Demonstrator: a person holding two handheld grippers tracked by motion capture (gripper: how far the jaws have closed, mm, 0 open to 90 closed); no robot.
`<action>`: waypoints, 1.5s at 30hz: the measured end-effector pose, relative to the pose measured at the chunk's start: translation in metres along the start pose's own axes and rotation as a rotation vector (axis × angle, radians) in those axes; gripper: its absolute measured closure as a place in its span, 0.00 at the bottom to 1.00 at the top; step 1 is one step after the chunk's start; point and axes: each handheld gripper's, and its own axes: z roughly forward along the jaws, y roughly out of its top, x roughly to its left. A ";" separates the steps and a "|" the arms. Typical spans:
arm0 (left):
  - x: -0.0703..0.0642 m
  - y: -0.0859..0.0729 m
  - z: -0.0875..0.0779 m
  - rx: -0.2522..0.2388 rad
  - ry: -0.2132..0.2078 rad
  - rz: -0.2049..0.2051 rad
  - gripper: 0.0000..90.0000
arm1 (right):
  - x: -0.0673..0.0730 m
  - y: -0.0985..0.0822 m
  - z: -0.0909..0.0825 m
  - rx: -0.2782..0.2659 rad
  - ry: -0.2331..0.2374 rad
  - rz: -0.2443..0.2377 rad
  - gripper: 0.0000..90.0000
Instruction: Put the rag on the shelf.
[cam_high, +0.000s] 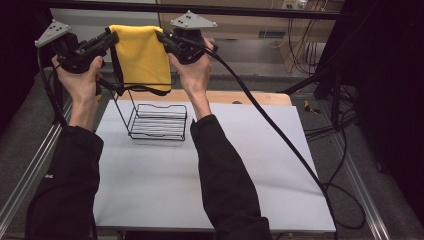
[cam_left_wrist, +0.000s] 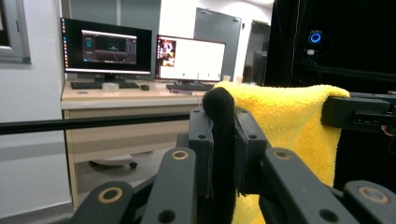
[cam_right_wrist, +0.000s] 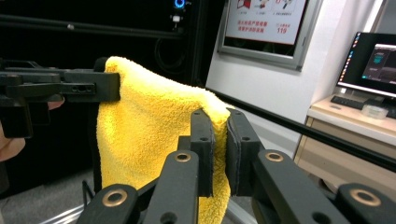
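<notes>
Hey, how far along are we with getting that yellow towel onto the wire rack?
Done: the yellow towel is off the table, folded over and hanging flat. In hand: the left hand-held gripper and right hand-held gripper each pinch a top corner, holding it stretched above the black wire rack. Left: the towel hangs clear of the rack, so it probably has yet to be lowered onto it and let go.

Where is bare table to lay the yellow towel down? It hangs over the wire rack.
Bare table: the near half between the forearms, and the stretch right of the wire rack. Crowded: the far-left corner, under the yellow towel.
</notes>
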 end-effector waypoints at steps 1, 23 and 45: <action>0.000 -0.003 -0.002 0.005 -0.002 0.003 0.88 | 0.002 -0.002 0.000 0.007 0.003 -0.003 0.93; 0.002 -0.040 -0.025 0.083 -0.032 0.035 0.88 | 0.019 -0.031 -0.009 0.112 0.070 -0.061 0.92; -0.005 -0.056 -0.056 0.225 -0.065 0.060 0.84 | 0.044 -0.042 -0.029 0.245 0.212 -0.058 0.92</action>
